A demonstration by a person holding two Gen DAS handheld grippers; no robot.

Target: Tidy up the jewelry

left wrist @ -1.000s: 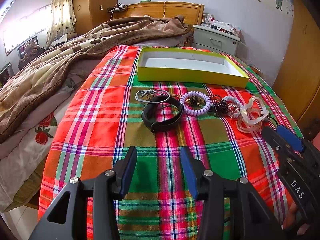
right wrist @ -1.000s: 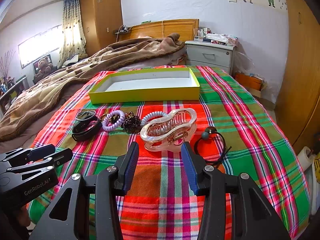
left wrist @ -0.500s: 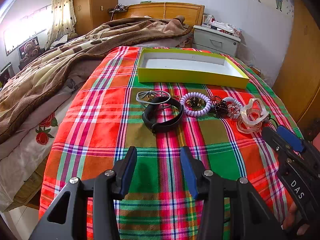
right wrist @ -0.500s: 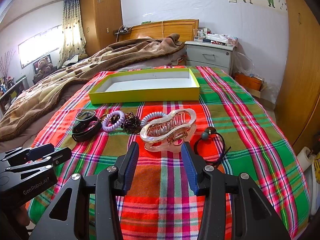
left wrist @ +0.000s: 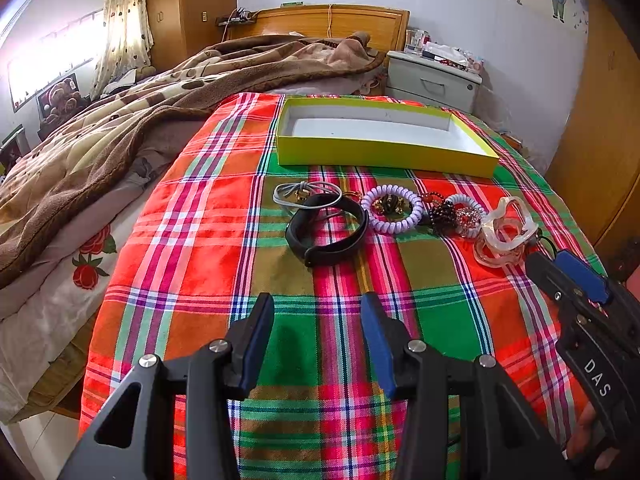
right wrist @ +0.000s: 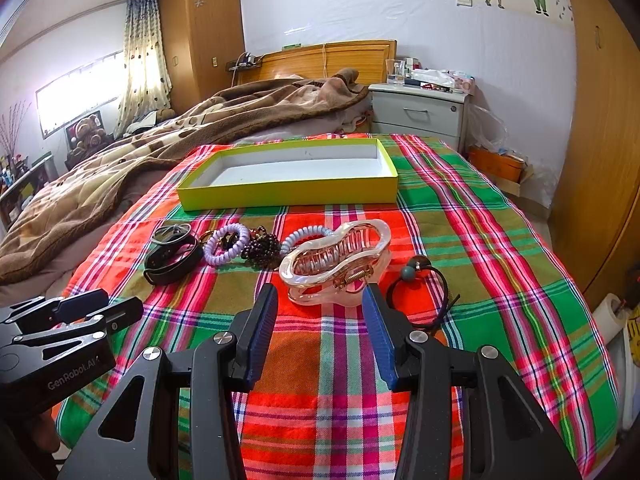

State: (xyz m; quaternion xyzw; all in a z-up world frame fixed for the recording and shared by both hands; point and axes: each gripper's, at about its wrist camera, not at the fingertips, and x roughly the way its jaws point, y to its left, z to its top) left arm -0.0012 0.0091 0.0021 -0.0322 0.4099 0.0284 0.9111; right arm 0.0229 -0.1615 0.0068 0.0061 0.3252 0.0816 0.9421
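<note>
Nothing packed yet; box (right wrist: 288,194) empty. Both claws released: left gripper (left wrist: 318,344) idle, right gripper (right wrist: 320,334) facing hair clip (right wrist: 336,260). Next, I reckon: advance, straddle, clench.

Bed (left wrist: 192,240) under plaid cloth (right wrist: 460,220), yellow box (right wrist: 288,196), hair clip (right wrist: 336,260), black band (left wrist: 326,232)

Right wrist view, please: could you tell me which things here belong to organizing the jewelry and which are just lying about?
For the job: yellow box, clear hair claw, lilac spiral hair tie, dark bead bracelet, black wristband, black hair elastic.

Just there: brown blanket, nightstand, wardrobe.
</note>
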